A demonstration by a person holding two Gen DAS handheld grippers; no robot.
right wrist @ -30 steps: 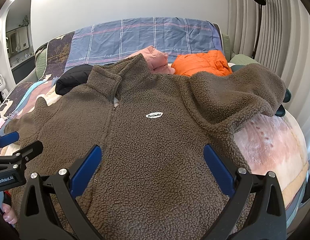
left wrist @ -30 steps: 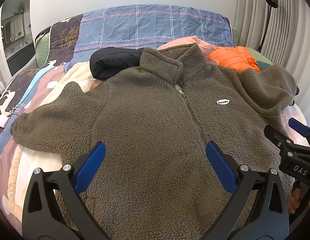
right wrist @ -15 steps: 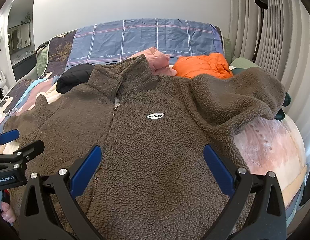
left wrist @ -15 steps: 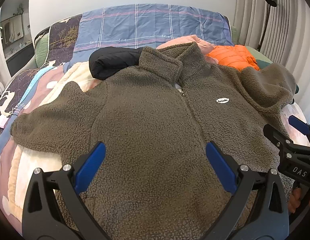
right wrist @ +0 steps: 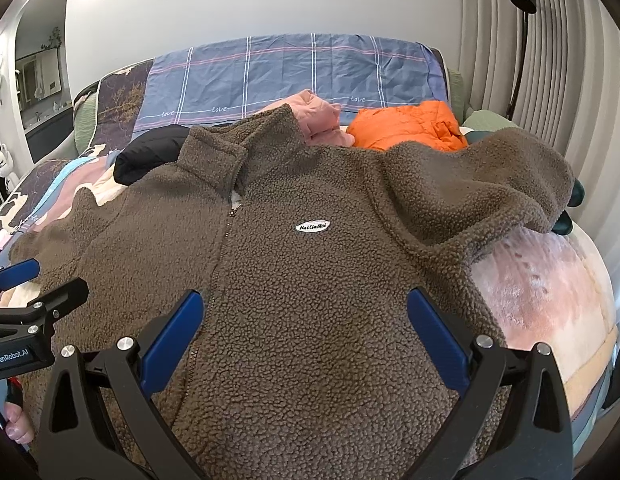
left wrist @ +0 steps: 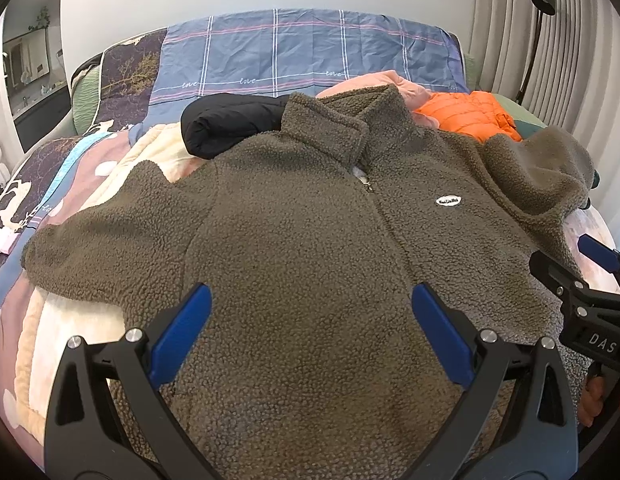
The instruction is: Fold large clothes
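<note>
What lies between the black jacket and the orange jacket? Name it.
The brown fleece jacket's raised collar, with a pink garment bunched behind it. The right wrist view shows this best.

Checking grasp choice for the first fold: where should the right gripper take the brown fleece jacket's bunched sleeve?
Judging by its pose, take the brown fleece jacket by the cuff end of the right-side sleeve, coming from the bed's right edge. That end sits humped and raised, giving the open right gripper a fold to pinch and carry inward.
</note>
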